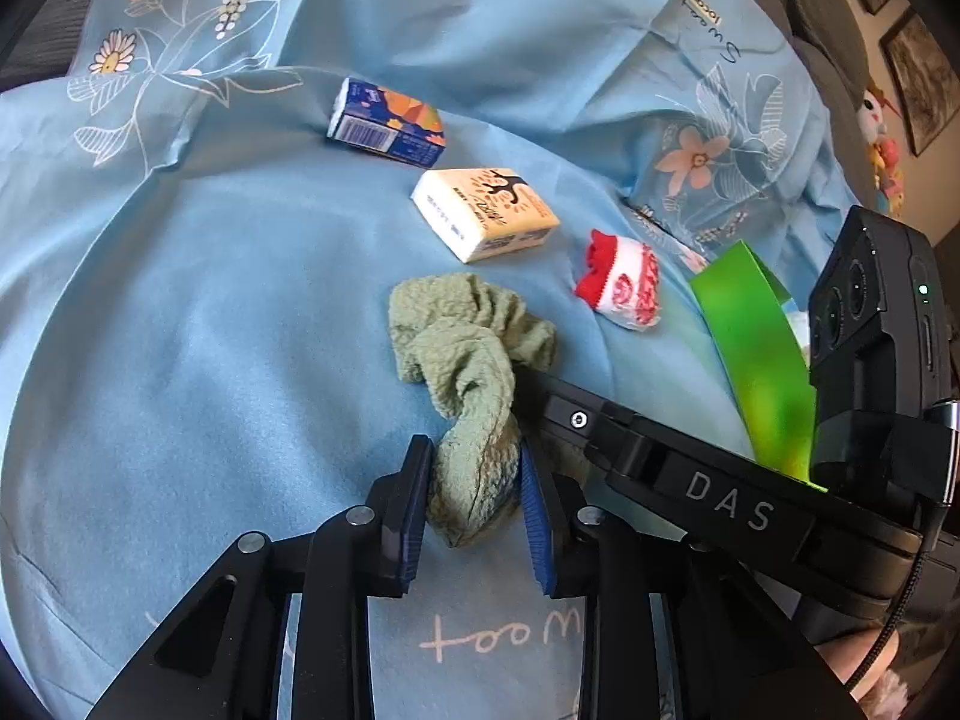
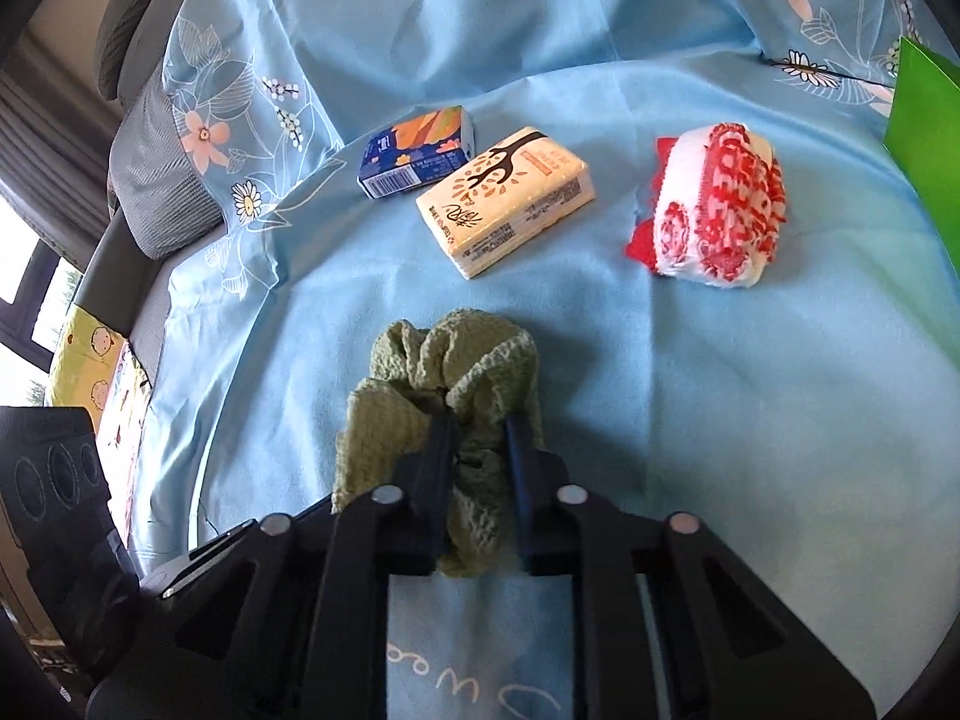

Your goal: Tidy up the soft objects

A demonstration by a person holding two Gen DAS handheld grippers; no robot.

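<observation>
- Near the front edge of the blue sheet (image 1: 180,300), I'm pinching the green cloth (image 1: 468,348) with both claws.
- Left gripper (image 1: 477,480) is clamping its near end.
- Right gripper (image 2: 480,450) is squeezing the same cloth from the right.
- Farther back, the cream tissue pack (image 2: 510,198), blue pack (image 2: 420,150) and red-white towel roll (image 2: 714,210) are sitting untouched.

A crumpled green cloth (image 1: 474,354) is bunched on the blue sheet; a rolled red-white towel (image 1: 621,285) is seen at its 2 o'clock.
</observation>
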